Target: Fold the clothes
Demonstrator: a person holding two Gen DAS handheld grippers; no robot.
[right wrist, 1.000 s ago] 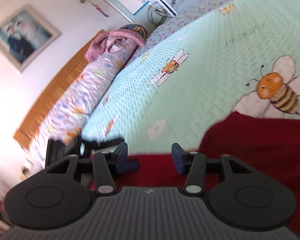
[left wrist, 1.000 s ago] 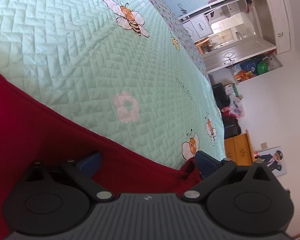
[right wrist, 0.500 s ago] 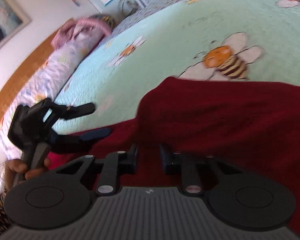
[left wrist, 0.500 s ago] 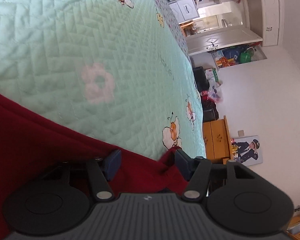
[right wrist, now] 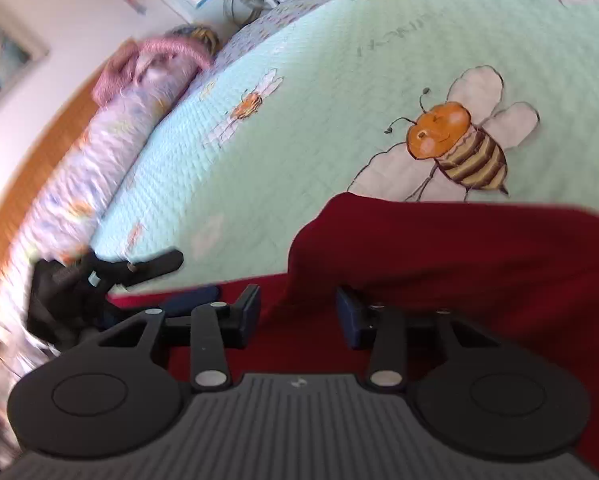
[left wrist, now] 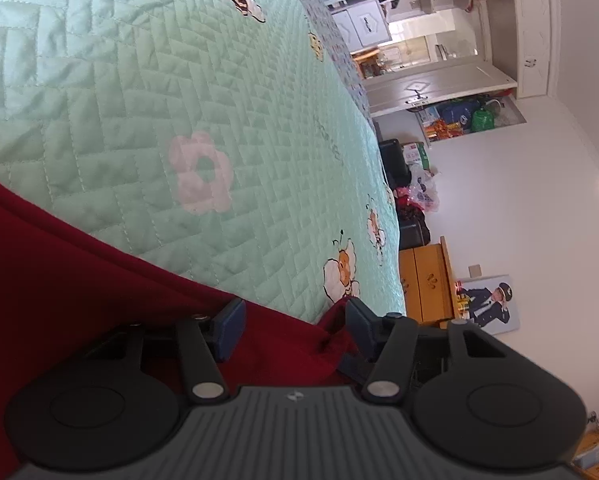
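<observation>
A dark red garment [left wrist: 79, 280] lies on a mint-green quilt with bee prints [left wrist: 139, 100]. My left gripper [left wrist: 295, 320] is open at the garment's edge. A bunched corner of red cloth sits between its blue pads, nearer the right one. In the right wrist view the garment [right wrist: 479, 264] has a folded-over layer rising at the right. My right gripper [right wrist: 297, 312] is open, low over the cloth, with red fabric between its fingers and the fold's edge by its right finger. The left gripper [right wrist: 183, 278] shows to the left, blurred, at the same hem.
The quilt [right wrist: 319, 120] stretches ahead of both grippers. Rolled lilac bedding [right wrist: 111, 132] lies along a wooden headboard [right wrist: 31, 168]. Past the bed's far edge stand a wooden cabinet [left wrist: 423, 280], bags on the floor [left wrist: 415, 192] and an open doorway [left wrist: 419, 52].
My right gripper's jaws, nearly together half a second ago, now stand apart. My left gripper's jaws have narrowed from their wide spread a second ago. The red fold lies over the garment.
</observation>
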